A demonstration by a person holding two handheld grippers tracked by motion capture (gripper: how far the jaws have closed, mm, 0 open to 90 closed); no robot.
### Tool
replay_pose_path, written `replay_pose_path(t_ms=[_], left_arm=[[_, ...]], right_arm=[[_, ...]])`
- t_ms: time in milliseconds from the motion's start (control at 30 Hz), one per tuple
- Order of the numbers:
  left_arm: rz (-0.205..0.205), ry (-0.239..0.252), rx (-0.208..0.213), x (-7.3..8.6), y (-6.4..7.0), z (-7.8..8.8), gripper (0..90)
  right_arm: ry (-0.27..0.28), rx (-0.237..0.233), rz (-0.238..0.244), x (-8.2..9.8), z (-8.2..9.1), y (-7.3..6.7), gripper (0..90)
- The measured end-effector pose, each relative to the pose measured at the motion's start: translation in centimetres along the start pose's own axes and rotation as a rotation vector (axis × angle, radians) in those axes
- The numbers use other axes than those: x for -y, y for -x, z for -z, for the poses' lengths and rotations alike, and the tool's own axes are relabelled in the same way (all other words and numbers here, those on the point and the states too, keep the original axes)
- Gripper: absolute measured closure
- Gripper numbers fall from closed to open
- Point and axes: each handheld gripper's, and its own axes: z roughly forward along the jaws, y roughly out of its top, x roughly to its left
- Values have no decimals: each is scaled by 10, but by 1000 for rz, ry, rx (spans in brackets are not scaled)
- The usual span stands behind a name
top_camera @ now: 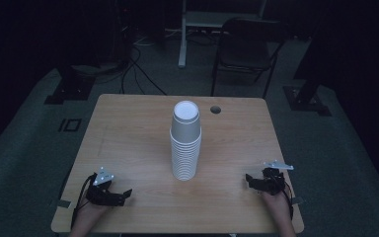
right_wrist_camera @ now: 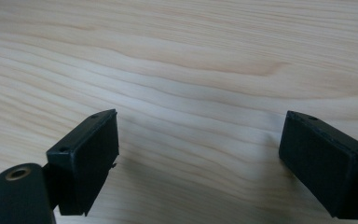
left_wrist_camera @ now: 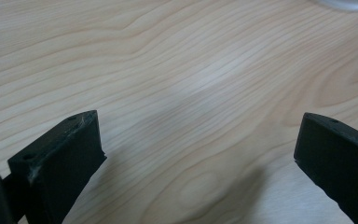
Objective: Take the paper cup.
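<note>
A tall stack of white paper cups (top_camera: pixel 185 143) stood upside down at the middle of the wooden table (top_camera: pixel 128 128), well apart from both grippers. The left gripper (top_camera: pixel 123 195) rested near the table's front left corner, held in the person's left hand (top_camera: pixel 86 217); in its own view the jaws stood wide apart over bare wood grain, with nothing between them, and the rim of the cup stack (left_wrist_camera: pixel 349 3) showed at the top right edge. The right gripper (top_camera: pixel 249 180) lay near the front right edge, in the right hand (top_camera: pixel 279 207); its jaws were likewise spread wide and held nothing, only tabletop between them.
</note>
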Motion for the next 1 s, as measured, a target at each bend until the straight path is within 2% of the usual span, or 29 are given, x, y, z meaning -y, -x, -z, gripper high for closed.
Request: replay_pose_path(t_ms=[33,100,167,267,333,433,700,767,867,1000], left_arm=[[-9,5,12,-1,1,0,12],[-19,5,10,-3,3,-1,12],[-24,6,32,-6,4,-2,12],[-44,18,48,-10,9,-2,12],[-46,40,73,-15,11,-1,12],[-62,67,95,-25,15,4,12],[-127,128,141,-56,25,13,13],[-142,132,146,-63,28,13,12],[-159,139,142,-69,30,13,12],[-186,151,150,-83,33,12,12]], right_arm=[[4,-14,8,-1,0,-1,111],[2,-16,45,-3,-2,-6,107],[-2,-40,70,-4,-3,-11,106],[5,-37,105,-4,-3,-17,105],[18,-57,107,-4,-3,-19,105],[39,-55,116,-4,-3,-21,105],[46,-22,115,-1,-5,-19,106],[27,-28,114,0,-6,-18,106],[35,-14,118,1,-5,-19,109],[13,0,132,1,-8,-20,108]])
